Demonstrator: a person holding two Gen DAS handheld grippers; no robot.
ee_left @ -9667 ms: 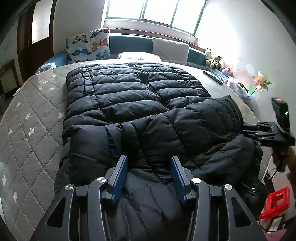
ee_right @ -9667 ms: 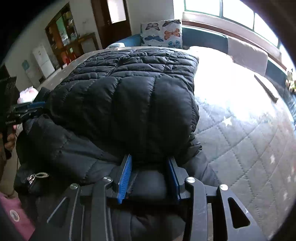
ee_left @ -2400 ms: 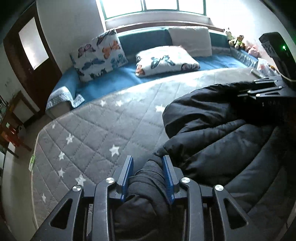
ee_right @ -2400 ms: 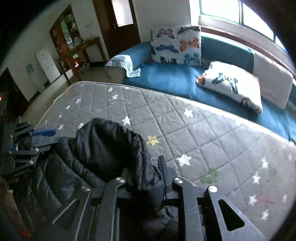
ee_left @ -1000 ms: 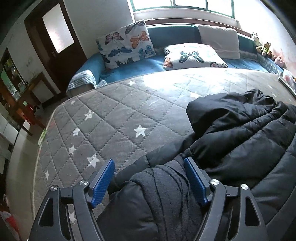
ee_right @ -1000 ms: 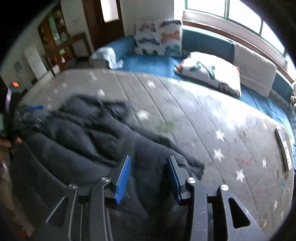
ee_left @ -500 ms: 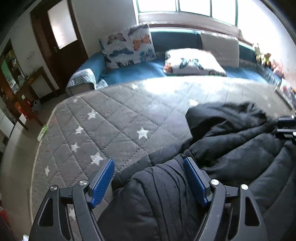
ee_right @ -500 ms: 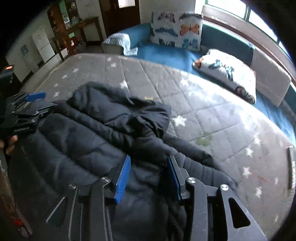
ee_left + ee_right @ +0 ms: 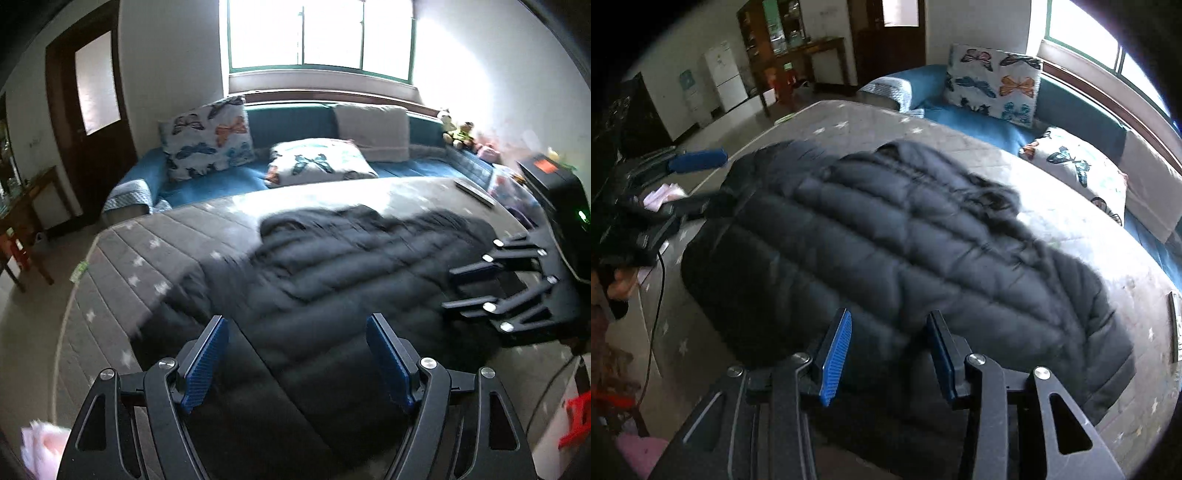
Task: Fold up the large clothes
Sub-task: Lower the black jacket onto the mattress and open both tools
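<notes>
A black quilted puffer jacket [image 9: 351, 266] lies folded in a flat bundle on the grey star-patterned mattress [image 9: 147, 251]. My left gripper [image 9: 295, 321] hovers above its near edge, open wide with nothing between the blue pads. In the right wrist view the jacket [image 9: 905, 240] fills the middle of the mattress [image 9: 849, 118]. My right gripper [image 9: 889, 315] is over its near edge; its jaws are opening, and the pads press on no cloth. Each gripper also shows in the other's view: the right gripper [image 9: 491, 280] at the far right, the left gripper [image 9: 701, 181] at the far left.
Butterfly pillows [image 9: 207, 144] [image 9: 317, 162] and a blue couch [image 9: 207, 188] lie beyond the mattress under the window. A flat dark object [image 9: 474, 192] rests near the mattress's far right corner. A wooden table [image 9: 798, 51] and fridge [image 9: 727, 77] stand across the room. A hand [image 9: 620, 284] holds the left tool.
Both grippers have pulled back and away from the jacket. The bunched cloth that sat between the left jaws is gone from them, and the jacket now lies flatter.
</notes>
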